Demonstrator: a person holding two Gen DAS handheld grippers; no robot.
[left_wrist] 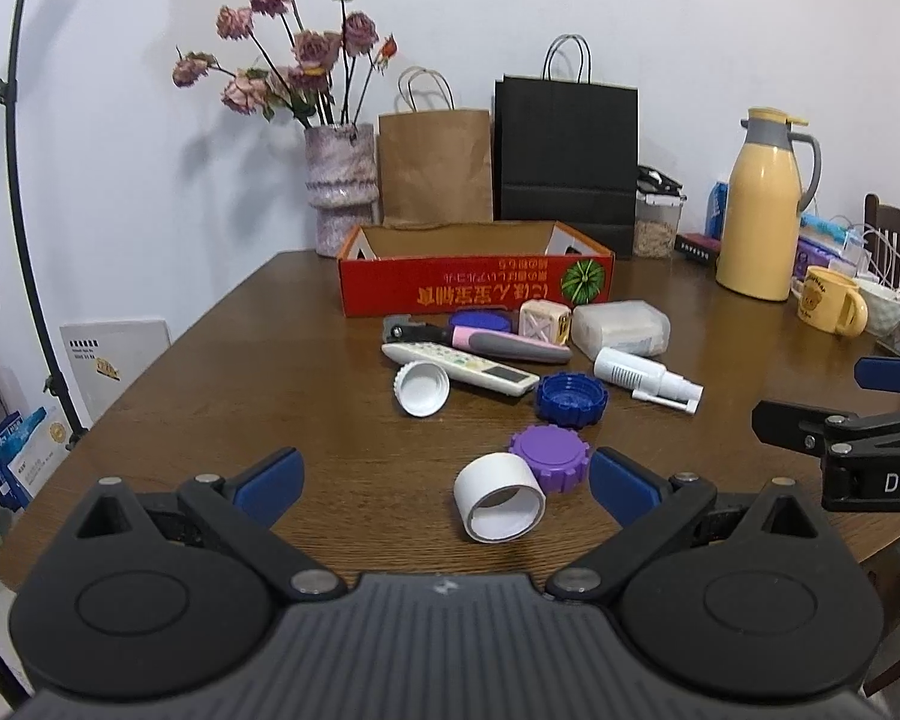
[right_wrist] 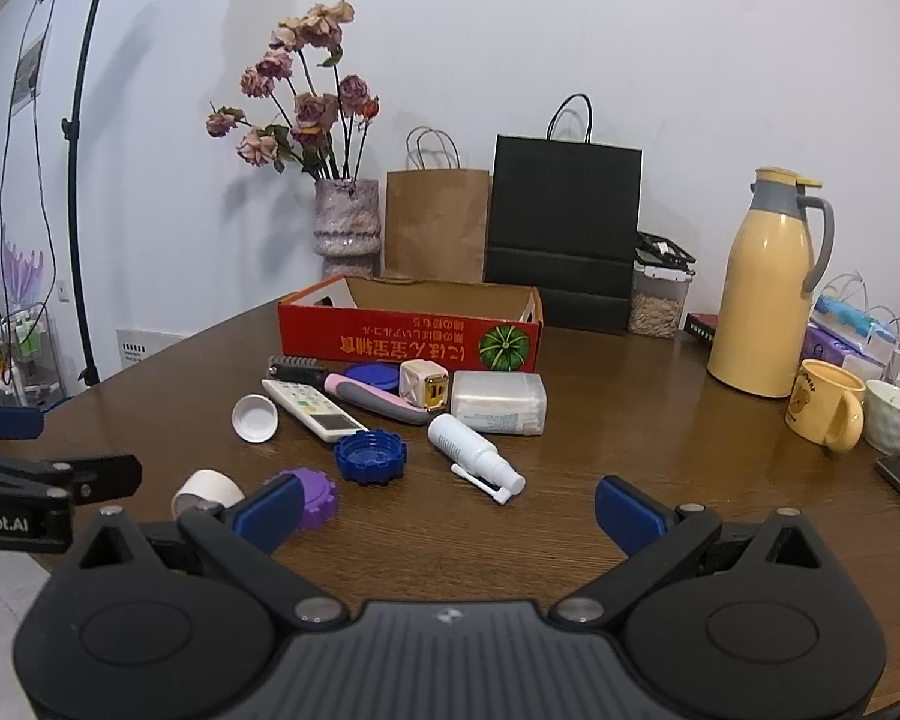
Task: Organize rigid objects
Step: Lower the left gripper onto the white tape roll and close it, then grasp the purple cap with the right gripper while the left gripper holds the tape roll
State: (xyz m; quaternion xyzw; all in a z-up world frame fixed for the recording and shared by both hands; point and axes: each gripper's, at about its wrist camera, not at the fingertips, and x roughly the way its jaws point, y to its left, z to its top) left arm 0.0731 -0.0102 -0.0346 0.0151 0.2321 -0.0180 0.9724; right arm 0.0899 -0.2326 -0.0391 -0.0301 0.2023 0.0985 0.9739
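Resting on glossy wood table (left_wrist: 270,360): ridged purple cap (left_wrist: 549,456), smooth white ring (left_wrist: 499,504).

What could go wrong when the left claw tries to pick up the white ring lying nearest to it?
1. The white ring lies on its side, so it may roll away when the left claw, now open, closes on it.
2. The purple cap touches the ring and could be pushed or pinched with it.
3. The right claw, also open, hovers close by; the two could collide.
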